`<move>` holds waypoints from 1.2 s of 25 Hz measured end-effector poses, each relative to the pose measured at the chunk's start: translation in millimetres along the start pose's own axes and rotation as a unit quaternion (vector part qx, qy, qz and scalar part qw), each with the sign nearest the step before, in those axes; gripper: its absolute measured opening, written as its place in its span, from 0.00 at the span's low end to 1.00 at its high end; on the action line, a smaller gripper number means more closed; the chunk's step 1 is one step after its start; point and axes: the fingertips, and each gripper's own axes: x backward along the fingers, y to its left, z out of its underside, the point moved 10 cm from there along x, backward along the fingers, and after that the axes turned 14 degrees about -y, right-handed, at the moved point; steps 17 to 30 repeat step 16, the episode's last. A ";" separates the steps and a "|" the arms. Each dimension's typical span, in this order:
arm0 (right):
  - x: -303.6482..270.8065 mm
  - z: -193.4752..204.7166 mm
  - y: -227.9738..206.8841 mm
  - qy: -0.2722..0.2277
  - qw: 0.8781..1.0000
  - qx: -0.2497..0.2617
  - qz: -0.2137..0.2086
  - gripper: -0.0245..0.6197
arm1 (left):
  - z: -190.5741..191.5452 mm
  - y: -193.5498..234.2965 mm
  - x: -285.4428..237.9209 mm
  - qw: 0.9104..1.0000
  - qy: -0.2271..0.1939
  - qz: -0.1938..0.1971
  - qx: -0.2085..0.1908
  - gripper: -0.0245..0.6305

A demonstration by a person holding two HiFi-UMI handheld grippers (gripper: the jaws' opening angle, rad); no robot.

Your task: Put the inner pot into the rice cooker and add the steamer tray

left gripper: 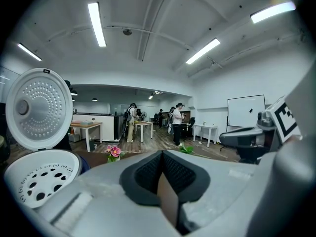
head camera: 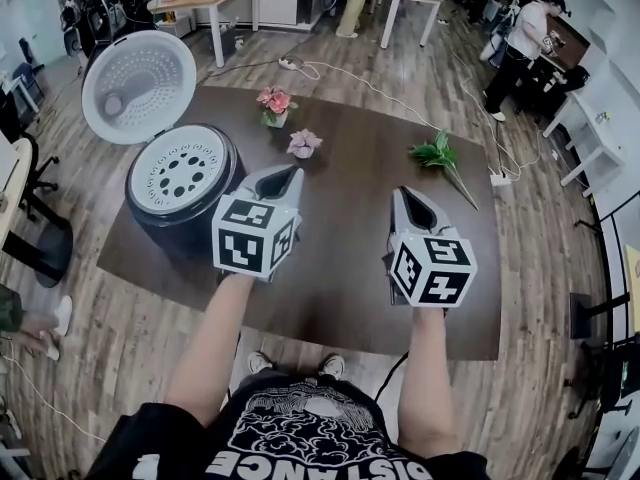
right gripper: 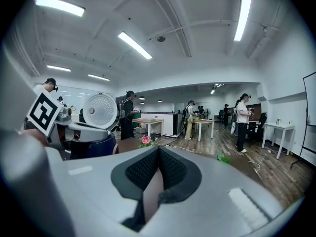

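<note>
The dark rice cooker [head camera: 178, 230] stands at the left end of the brown table [head camera: 350, 268], its lid [head camera: 138, 86] raised upright. A white steamer tray [head camera: 180, 172] with round holes sits in its top; the inner pot under it is hidden. My left gripper [head camera: 286, 176] hovers just right of the cooker, shut and empty. My right gripper [head camera: 410, 200] hangs over the table's middle, also shut with nothing in it. In the left gripper view the tray [left gripper: 42, 177] and lid [left gripper: 37, 110] lie to the left of the closed left gripper [left gripper: 161, 154]. The right gripper [right gripper: 158, 149] looks past the lid [right gripper: 100, 111].
Two small pink flower pots [head camera: 275, 103] [head camera: 303, 143] and a green leafy sprig [head camera: 438, 153] stand on the far half of the table. A cable with a power strip [head camera: 292, 64] runs over the floor behind. People stand at desks [head camera: 525, 28] farther back.
</note>
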 end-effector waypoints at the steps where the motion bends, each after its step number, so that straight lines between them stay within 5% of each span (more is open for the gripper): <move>1: -1.1 0.8 1.0 0.000 1.000 0.000 -0.002 0.04 | 0.1 1.1 0.3 1.000 0.000 -0.001 0.000 0.04; 30: -17.9 1.8 2.9 0.003 1.000 -0.007 -0.017 0.04 | 2.5 9.7 -4.3 1.000 0.011 -0.012 0.001 0.04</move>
